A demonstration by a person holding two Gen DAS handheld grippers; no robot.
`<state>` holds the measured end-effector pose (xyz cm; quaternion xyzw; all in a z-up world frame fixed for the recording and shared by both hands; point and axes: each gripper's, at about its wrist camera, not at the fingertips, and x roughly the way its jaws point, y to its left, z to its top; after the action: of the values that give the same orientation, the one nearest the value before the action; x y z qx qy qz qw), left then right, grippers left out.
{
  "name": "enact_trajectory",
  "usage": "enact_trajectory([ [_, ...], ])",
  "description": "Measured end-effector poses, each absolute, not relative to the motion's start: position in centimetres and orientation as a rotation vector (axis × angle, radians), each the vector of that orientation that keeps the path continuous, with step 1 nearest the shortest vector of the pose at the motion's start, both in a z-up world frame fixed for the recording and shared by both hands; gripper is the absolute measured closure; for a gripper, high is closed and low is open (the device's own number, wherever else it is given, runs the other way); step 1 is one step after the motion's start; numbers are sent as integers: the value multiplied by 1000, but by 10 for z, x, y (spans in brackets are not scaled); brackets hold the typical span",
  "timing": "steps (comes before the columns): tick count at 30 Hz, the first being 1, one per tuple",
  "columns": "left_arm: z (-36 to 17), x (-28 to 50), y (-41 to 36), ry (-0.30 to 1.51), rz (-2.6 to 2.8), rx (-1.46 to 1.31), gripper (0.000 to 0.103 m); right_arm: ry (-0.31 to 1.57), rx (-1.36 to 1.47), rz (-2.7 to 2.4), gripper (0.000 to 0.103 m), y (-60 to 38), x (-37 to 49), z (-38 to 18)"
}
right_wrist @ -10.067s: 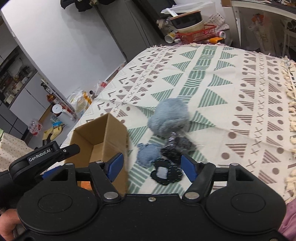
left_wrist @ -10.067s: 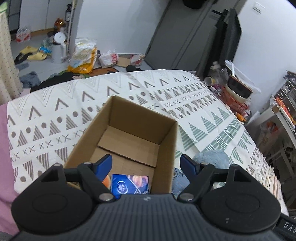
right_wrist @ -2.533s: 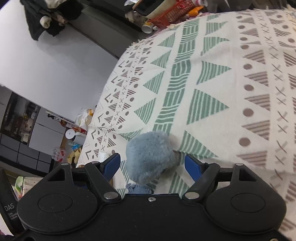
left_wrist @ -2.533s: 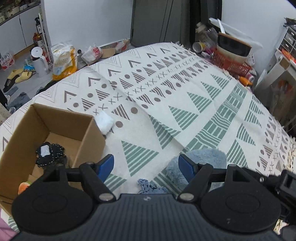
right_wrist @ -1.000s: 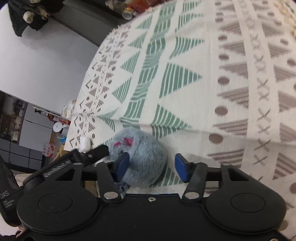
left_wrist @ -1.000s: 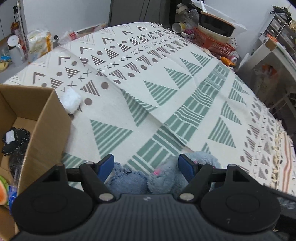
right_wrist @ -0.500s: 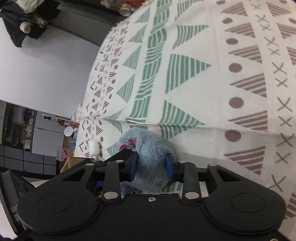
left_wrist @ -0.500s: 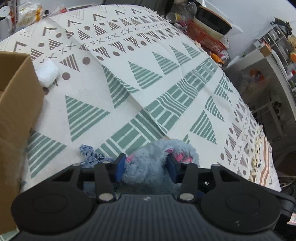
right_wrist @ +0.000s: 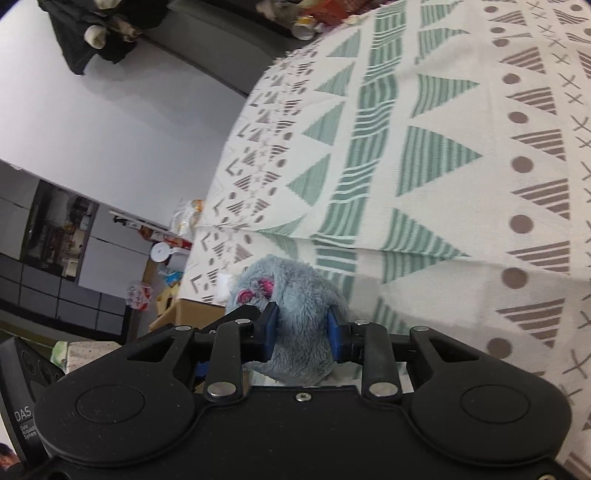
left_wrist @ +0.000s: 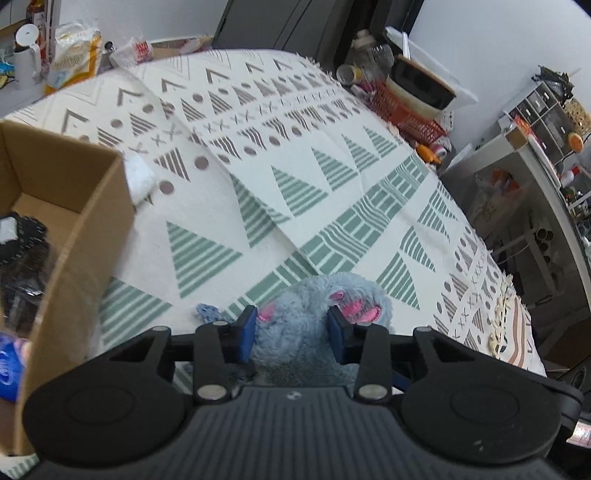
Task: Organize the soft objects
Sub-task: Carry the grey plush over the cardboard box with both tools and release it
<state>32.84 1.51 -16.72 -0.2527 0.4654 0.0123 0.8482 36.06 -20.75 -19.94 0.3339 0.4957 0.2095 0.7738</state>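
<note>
**Two grippers clamp one grey plush toy above the patterned cloth**

One cloth (left_wrist: 332, 192) with green and brown triangles, dots and crosses covers the whole work surface and fills both views. One cardboard box (left_wrist: 85, 236) stands on it at the left of the left wrist view, open at the top, with dark items and a blue packet inside; the right wrist view shows only a corner of that box (right_wrist: 192, 314) beyond the gripper.

One fluffy grey plush toy (left_wrist: 306, 325) with pink patches sits between the fingers of both grippers. The left gripper (left_wrist: 291, 332) has its jaws narrowed onto the toy, having just been closing, and the blue pads press into the fur. The right gripper (right_wrist: 302, 332) likewise pinches the same plush toy (right_wrist: 295, 332), its jaws drawn close after closing, fur bulging around the pads.

Only the left wrist view shows one small blue knitted piece (left_wrist: 208, 313) lying on the cloth just left of the toy, and one white soft lump (left_wrist: 138, 179) beside the box's far corner. The red basket (left_wrist: 406, 110) with a dark bowl beyond the cloth's edge also appears there alone. The right wrist view alone shows dark clothing (right_wrist: 96, 26) hanging on the wall.
</note>
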Motion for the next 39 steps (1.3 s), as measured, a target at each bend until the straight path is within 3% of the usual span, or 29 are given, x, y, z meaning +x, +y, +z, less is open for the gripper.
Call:
enact_trajectory([
  [24,-89,286,70,850,114,-506,65,944,667,682,76,-146,345,-140],
  [39,-81,268,138,802,192,-560,69,910,606,819,73,-78,341,-133],
])
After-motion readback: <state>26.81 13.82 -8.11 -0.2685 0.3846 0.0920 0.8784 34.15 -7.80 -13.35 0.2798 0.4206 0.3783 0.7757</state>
